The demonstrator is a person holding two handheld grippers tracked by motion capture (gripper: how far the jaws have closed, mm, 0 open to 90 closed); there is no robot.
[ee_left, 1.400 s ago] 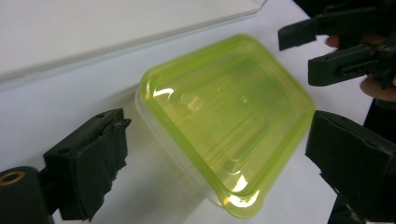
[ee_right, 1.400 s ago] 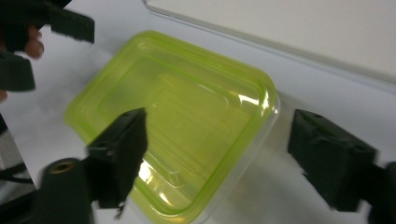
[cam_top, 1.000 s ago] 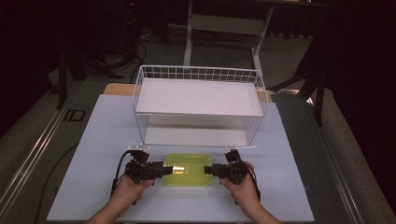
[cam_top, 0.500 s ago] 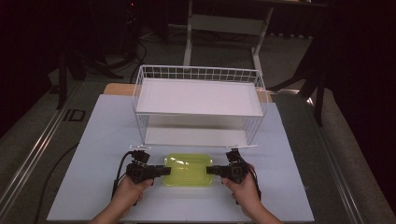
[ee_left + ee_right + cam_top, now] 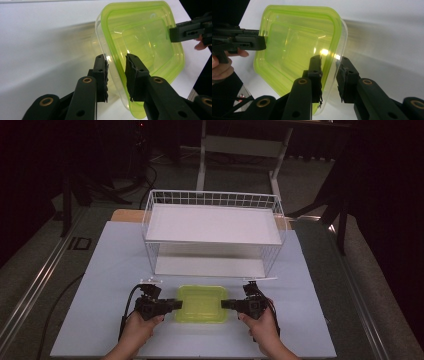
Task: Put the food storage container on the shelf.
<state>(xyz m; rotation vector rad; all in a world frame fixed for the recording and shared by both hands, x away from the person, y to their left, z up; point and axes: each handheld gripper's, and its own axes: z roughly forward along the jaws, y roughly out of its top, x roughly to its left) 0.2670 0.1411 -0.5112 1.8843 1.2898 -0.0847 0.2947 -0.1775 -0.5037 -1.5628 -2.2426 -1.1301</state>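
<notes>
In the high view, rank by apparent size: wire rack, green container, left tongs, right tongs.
1. Wire rack.
2. Green container.
3. Left tongs and right tongs: alike, not ranked.

White wire basket rack [image 5: 212, 237] w/ 2 white shelves stands at far side of the pale sheet [image 5: 110, 265]. Desk frame [image 5: 240, 145] & cables [image 5: 145, 175] on floor behind.

Pale grey-white desk [image 5: 100, 270], matte and flat. Toward the far side, standing directly on it, a white wire shelf rack [image 5: 212, 232] with two white boards. Near the front edge, a yellow-green clear plastic container [image 5: 201, 304], centred before the rack.
</notes>
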